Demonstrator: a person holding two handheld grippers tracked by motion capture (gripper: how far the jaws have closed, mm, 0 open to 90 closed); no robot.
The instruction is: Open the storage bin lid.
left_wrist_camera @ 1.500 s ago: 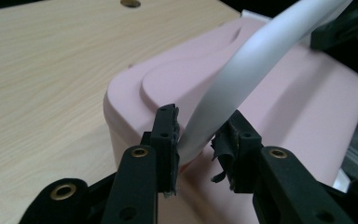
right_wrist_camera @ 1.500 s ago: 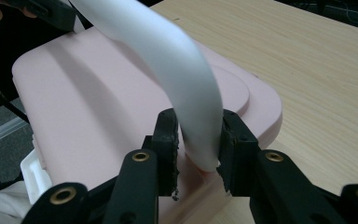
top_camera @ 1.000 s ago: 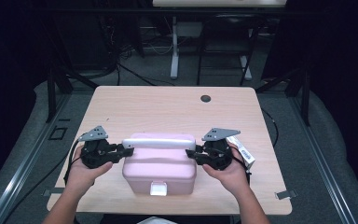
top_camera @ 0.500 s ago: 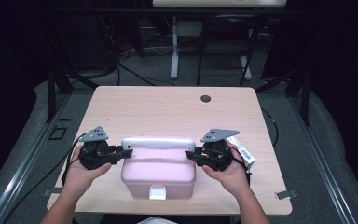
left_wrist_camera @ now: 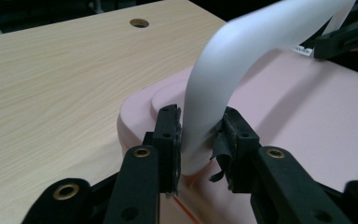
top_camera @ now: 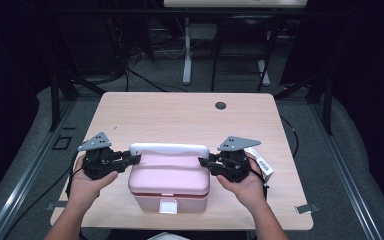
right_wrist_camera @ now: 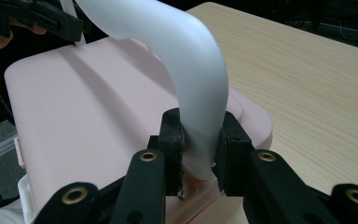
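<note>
A pink box [top_camera: 169,180] with a white latch [top_camera: 168,206] sits near the table's front edge. Its white handle [top_camera: 169,149] arches over the lid from side to side. My left gripper [top_camera: 135,159] holds the handle's left end. In the left gripper view the handle [left_wrist_camera: 223,70] rises between the pads of that gripper [left_wrist_camera: 201,140], which touch it on both sides. These jaws have just been opening a little, with the handle still between them. My right gripper [top_camera: 203,162] is shut on the handle's right end, and its view shows the handle [right_wrist_camera: 191,60] pinched in that gripper [right_wrist_camera: 200,140] above the pink lid [right_wrist_camera: 84,102].
The light wooden table [top_camera: 180,120] has a round cable hole [top_camera: 220,105] at the back. A small white packet [top_camera: 261,162] lies just right of my right hand. Dark floor, cables and desk legs lie beyond the far edge.
The box sits slightly nearer the front edge than a second ago, and the handle's white bar looks thinner. Both hands keep their places at its ends.
</note>
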